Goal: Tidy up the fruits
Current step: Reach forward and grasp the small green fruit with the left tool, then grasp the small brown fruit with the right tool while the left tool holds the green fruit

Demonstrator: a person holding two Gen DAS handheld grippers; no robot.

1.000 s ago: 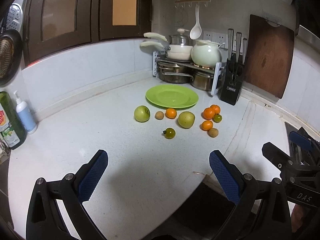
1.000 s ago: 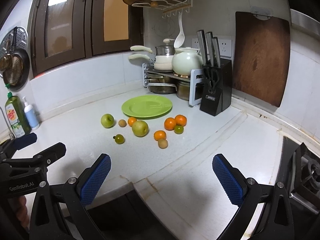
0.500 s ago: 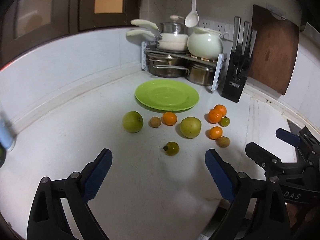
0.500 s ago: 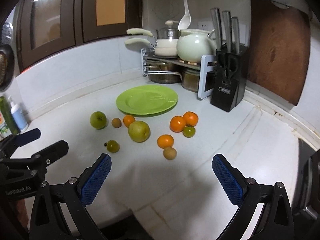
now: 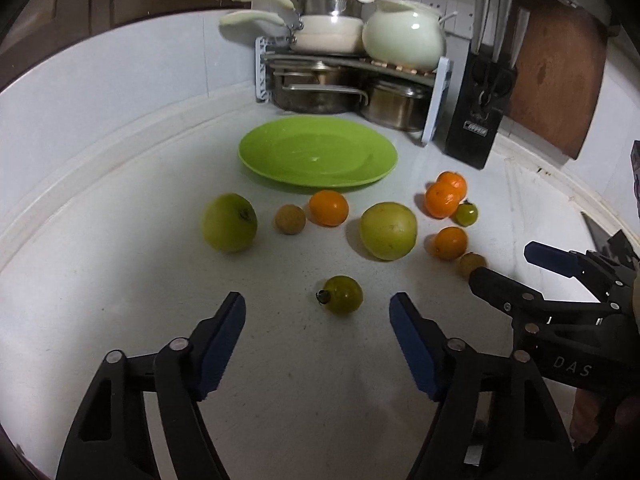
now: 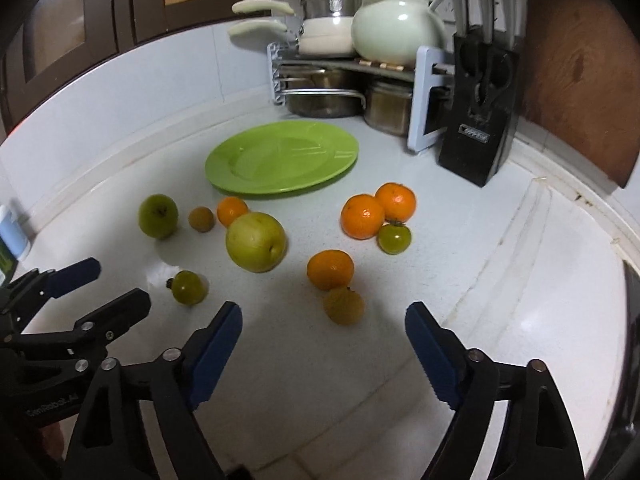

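Fruit is sitting loose all over the counter (image 5: 120,300) right now, nothing on the plate (image 5: 318,156) yet, so I'm guessing this is just the start of the job. Going left to right in the left wrist view: the apple (image 5: 229,222) is sitting furthest left, then a small brown fruit (image 5: 290,219), a tangerine (image 5: 328,207), the pear (image 5: 388,230), and a cluster of tangerines (image 5: 445,194) with a little green tomato (image 5: 466,213) tucked against them. Another green tomato (image 5: 342,294) is sitting by itself nearest the left gripper (image 5: 318,312), whose fingers are spread wide and holding nothing, pointing pretty much straight at it, so that looks like its first pick. The right gripper (image 6: 324,320) is also gaping wide with nothing in it, hovering just short of the second brown fruit (image 6: 343,305), with a tangerine (image 6: 330,268) touching that one from behind. My read is each hand is lining up on whatever's closest to it. The plate is sitting behind the whole spread, in front of the pot rack (image 5: 352,80), probably because that's where everything's supposed to end up. Counting it all up: four tangerines, two green tomatoes, two small brown fruits (longans maybe, can't really tell), one apple, one pear, one plate. Round stuff like this is probably going to roll if it gets nudged off-centre.
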